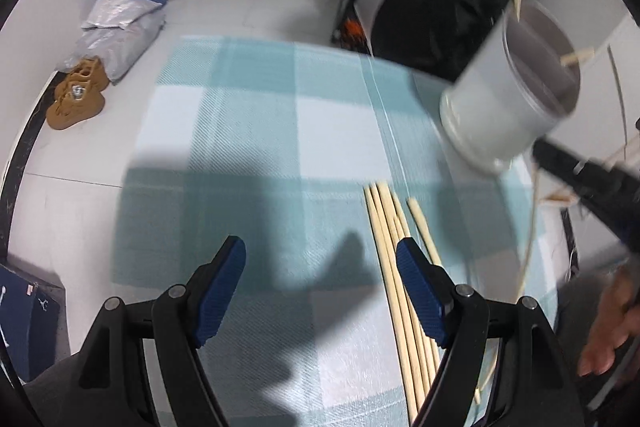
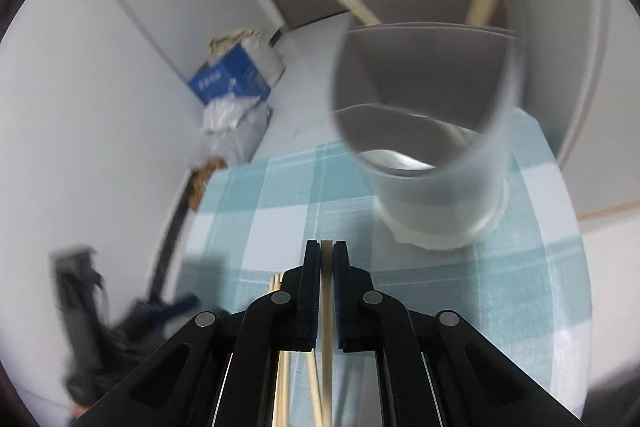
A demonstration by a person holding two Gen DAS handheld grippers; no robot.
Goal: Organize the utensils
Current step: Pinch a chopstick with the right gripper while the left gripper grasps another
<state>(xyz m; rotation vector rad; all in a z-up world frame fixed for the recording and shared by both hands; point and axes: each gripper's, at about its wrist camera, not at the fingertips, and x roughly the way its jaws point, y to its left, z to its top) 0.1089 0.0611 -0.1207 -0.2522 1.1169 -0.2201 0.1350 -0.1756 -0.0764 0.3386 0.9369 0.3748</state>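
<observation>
Wood, frosted plastic and woven cloth

My chopsticks (image 1: 394, 267) look like pale matt wood; the holder (image 2: 424, 131) is frosted, smooth plastic; the checked tablecloth (image 1: 248, 131) shows a woven texture; my finger pads (image 1: 218, 291) are ribbed blue.

Left gripper (image 1: 320, 275) angled down over the table (image 1: 260, 147), jaws wide apart, nothing between them. Right gripper (image 2: 327, 255) also tilted down above the table, jaws clamped on one chopstick (image 2: 327, 327). Bare hand (image 1: 612, 331) at table's edge.

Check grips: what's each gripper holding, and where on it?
Right gripper is shut on one pale wooden chopstick, gripped near one end. Left gripper is open, holding nothing, above the loose wooden chopsticks.
</observation>
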